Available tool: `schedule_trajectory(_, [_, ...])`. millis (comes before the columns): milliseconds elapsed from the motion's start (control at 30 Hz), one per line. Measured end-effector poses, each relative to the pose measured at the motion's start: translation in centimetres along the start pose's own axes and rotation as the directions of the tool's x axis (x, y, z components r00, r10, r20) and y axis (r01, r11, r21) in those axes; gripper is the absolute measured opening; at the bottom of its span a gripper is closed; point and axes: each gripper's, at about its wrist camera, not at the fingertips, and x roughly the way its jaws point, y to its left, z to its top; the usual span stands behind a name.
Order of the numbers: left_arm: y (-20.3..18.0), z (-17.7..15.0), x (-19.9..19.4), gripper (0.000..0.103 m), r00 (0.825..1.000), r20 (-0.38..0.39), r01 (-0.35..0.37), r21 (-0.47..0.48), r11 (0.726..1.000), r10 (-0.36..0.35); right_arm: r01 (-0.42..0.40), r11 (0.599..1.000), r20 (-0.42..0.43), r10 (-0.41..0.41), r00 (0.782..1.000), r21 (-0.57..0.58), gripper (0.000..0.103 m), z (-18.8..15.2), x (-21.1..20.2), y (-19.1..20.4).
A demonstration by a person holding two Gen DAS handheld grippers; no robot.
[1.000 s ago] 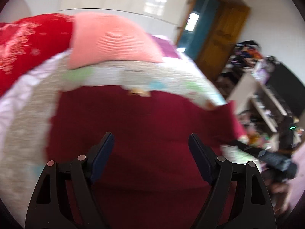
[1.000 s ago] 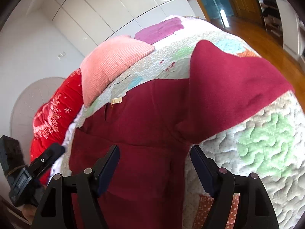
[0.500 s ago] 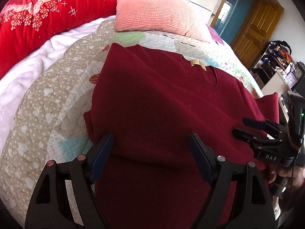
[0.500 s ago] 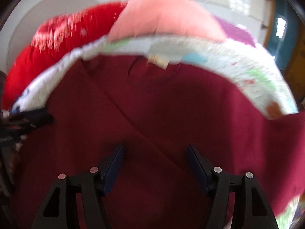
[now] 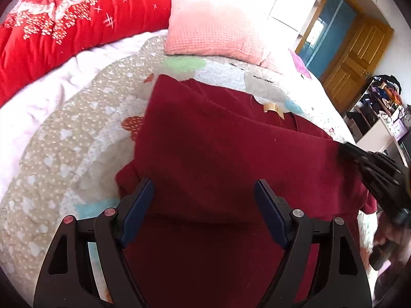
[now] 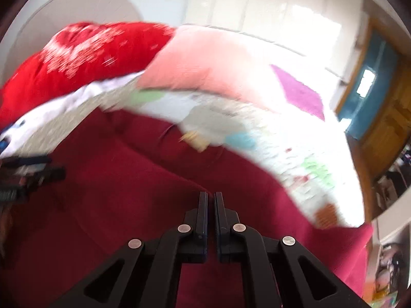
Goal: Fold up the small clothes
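Observation:
A dark red sweater (image 5: 231,154) lies flat on the quilted bed (image 5: 77,141), its tan neck label (image 5: 273,109) at the far side and its left sleeve folded in over the body. My left gripper (image 5: 204,183) hangs open just above the sweater's near left part, with only cloth beneath it. My right gripper (image 6: 210,193) is shut, fingers side by side over the sweater (image 6: 128,205); I see no cloth between the pads. In the left wrist view the right gripper (image 5: 344,148) is a dark blur at the sweater's right edge. The left gripper (image 6: 55,166) shows blurred at far left.
A pink pillow (image 5: 218,30) and a red patterned duvet (image 5: 64,25) lie at the head of the bed. A wooden door (image 5: 354,59) and cluttered shelves (image 5: 380,107) stand beyond the bed's right side.
The right gripper's jaws have gone from wide apart to shut while it rolled and swept across the sweater. The left gripper has come lower and closer to the cloth, still open.

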Motion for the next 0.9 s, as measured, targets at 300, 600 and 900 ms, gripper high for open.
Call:
schedule_trajectory(300, [0.8, 0.2, -0.5, 0.08, 0.999, 0.02, -0.031, 0.012, 0.999, 0.03, 0.003, 0.972, -0.039, 0.007, 0.999, 0.236, 0.024, -2.3, -0.1, -6.5])
schedule_trajectory(600, [-1.0, -0.8, -1.2, 0.081, 0.999, -0.009, -0.03, 0.068, 0.997, 0.031, 0.008, 0.951, -0.121, 0.031, 0.992, 0.31, 0.024, -8.2, -0.4, -6.3])
schedule_trajectory(900, [-4.3, -1.5, -1.7, 0.081, 1.0, 0.003, -0.026, 0.114, 0.993, 0.025, 0.004, 0.92, -0.104, 0.039, 0.994, 0.392, 0.024, -8.8, -2.5, -6.9])
